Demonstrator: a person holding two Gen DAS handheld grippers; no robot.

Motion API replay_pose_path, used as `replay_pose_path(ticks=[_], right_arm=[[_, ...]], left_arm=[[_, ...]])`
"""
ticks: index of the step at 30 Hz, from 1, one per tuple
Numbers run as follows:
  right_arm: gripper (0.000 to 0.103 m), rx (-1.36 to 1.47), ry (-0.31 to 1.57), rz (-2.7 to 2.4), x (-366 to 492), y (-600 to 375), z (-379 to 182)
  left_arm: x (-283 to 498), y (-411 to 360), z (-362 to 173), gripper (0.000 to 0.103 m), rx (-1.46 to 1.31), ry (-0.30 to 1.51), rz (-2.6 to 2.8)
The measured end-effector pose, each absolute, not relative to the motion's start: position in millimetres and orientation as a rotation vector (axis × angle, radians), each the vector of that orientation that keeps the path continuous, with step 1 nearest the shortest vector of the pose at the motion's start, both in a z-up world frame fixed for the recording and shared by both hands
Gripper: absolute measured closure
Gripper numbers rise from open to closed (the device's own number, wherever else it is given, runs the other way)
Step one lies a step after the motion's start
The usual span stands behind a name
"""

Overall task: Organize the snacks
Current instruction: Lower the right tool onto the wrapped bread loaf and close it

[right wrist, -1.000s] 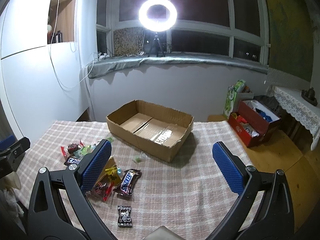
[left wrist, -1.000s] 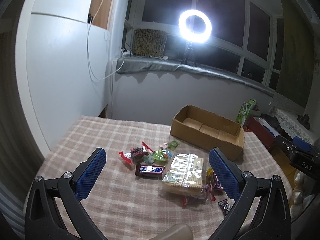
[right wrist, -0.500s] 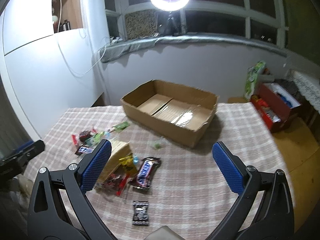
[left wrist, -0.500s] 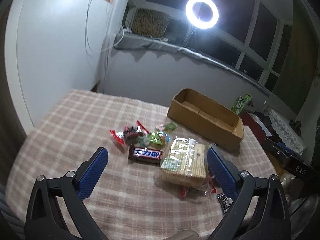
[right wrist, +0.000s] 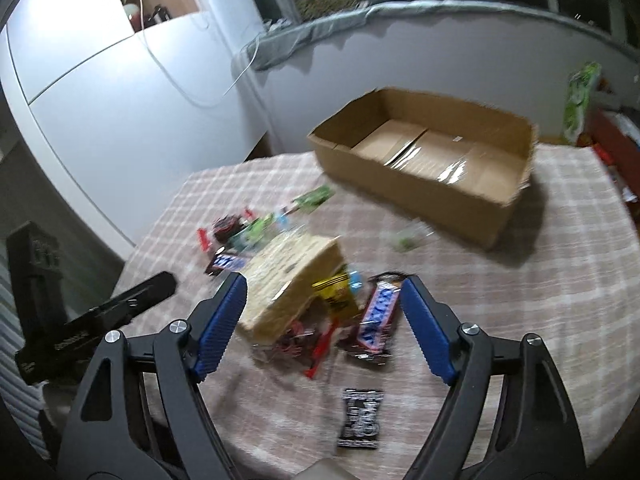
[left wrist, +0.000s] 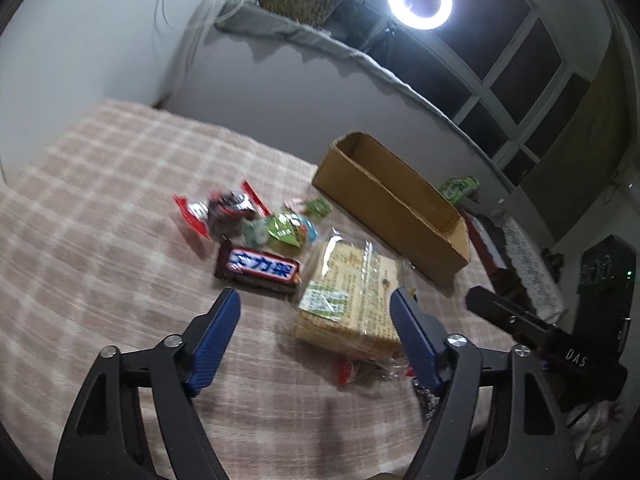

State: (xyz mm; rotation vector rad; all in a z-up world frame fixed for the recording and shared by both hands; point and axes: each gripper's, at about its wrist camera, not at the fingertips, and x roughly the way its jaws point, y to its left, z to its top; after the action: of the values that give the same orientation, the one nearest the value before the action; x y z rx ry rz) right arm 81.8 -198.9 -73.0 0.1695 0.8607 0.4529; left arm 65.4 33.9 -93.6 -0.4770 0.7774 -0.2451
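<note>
Dead ahead of closing, empty right gripper (right wrist: 323,322): brown wrapped chocolate bar (right wrist: 376,320), lengthwise; left gripper (left wrist: 314,334) closing, empty.

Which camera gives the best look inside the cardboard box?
The right wrist view: the cardboard box faces it with its bare floor visible. The left wrist view catches the same box from a low side angle, mostly outer wall and rim, inside hidden.

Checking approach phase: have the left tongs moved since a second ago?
Yes. The left tongs have dropped toward the snack pile: the cracker pack now sits between the closing jaws, and the cardboard box looms larger.
</note>
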Motion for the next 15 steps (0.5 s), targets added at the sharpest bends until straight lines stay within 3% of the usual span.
replay_pose_path(ticks=[2, 5, 8, 10, 15], right_arm=[[0.024, 0.177, 0.885, 0.472, 85.6, -194.5, -78.3], [0.038, 0.186, 0.929, 0.497, 94.0, -188.1, -86.2], [0.040, 0.249, 0.983, 0.533, 105.2, -186.2, -93.8], [0.045, 0.282, 1.007, 0.555, 111.2, -184.7, -98.3], [0.052, 0.302, 1.046, 0.582, 120.7, -176.3, -105.6]], left_arm=[[68.9, 32.4, -99.3, 0.034, -0.494, 0.793, -0.265], [75.3, 34.1, -104.8, 0.037, -0.524, 0.810, -0.294], [82.3, 36.2, -108.5, 0.040, -0.552, 0.823, -0.319], [88.1, 37.3, -112.6, 0.049, -0.571, 0.840, -0.340], [100.6, 40.1, -121.6, 0.051, -0.597, 0.873, -0.364]])
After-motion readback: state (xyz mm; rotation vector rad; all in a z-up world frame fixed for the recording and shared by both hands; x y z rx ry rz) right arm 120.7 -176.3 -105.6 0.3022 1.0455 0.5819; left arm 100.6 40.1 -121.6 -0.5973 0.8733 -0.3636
